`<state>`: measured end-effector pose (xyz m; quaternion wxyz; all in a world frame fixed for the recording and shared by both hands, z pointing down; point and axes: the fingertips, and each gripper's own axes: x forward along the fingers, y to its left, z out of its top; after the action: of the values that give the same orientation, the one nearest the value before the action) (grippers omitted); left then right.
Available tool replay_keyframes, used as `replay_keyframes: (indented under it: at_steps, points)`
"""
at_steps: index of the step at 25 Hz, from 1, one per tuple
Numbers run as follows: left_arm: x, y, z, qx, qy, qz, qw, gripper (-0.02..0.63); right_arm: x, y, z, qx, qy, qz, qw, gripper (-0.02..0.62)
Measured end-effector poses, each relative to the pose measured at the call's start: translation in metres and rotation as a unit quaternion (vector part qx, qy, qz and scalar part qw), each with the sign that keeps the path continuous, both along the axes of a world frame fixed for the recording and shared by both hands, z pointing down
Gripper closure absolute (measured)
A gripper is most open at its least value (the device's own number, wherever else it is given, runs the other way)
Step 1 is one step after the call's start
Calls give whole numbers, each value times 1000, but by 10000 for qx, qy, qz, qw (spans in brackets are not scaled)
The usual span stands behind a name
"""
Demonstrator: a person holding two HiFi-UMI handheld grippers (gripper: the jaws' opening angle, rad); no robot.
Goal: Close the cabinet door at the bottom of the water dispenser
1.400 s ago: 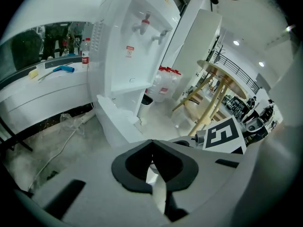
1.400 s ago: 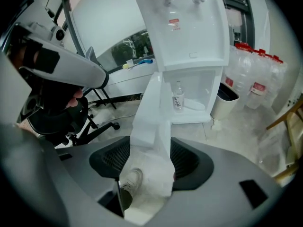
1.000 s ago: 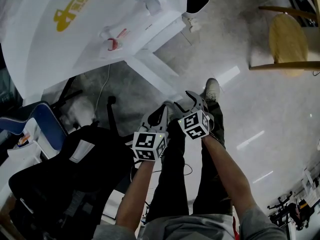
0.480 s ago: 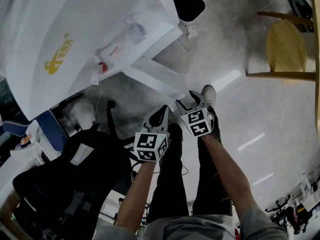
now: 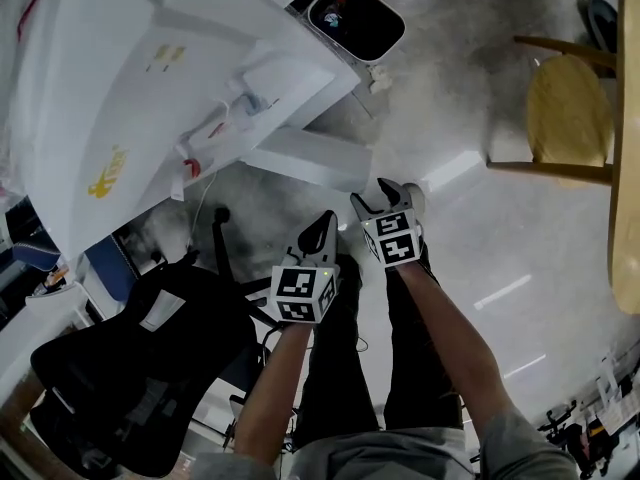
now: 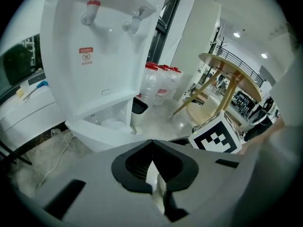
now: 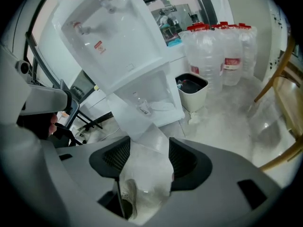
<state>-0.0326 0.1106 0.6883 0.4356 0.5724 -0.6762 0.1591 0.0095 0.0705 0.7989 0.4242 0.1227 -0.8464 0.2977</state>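
The white water dispenser leans across the upper left of the head view, taps facing me. At its base the cabinet door stands swung out over the floor, and the open compartment shows behind it. My left gripper is shut and empty, its tip a short way below the door. My right gripper is open with nothing between its fingers, just right of the door's free end. The door lies straight ahead of the right gripper. The left gripper points toward the dispenser base.
A white bin with a black liner stands right of the dispenser. Several large water bottles stand behind it. A wooden chair is at the right. A black office chair sits at lower left, and a cable trails on the floor.
The head view has swung, so the dispenser sits further left and the bin has come into full view. Both grippers have crept slightly toward the door; their jaws are unchanged.
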Motion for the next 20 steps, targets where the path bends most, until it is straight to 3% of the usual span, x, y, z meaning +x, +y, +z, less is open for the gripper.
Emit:
replay_keyframes:
  at_steps: [10, 20]
  points:
    - [-14, -31, 12, -54, -7, -40, 10000, 598, -8, -31, 3, -69, -121, 403, 9991, 341]
    - [-39, -45, 18, -131, -70, 677, 9976, 598, -23, -65, 2, 96, -147, 1415, 9898, 341]
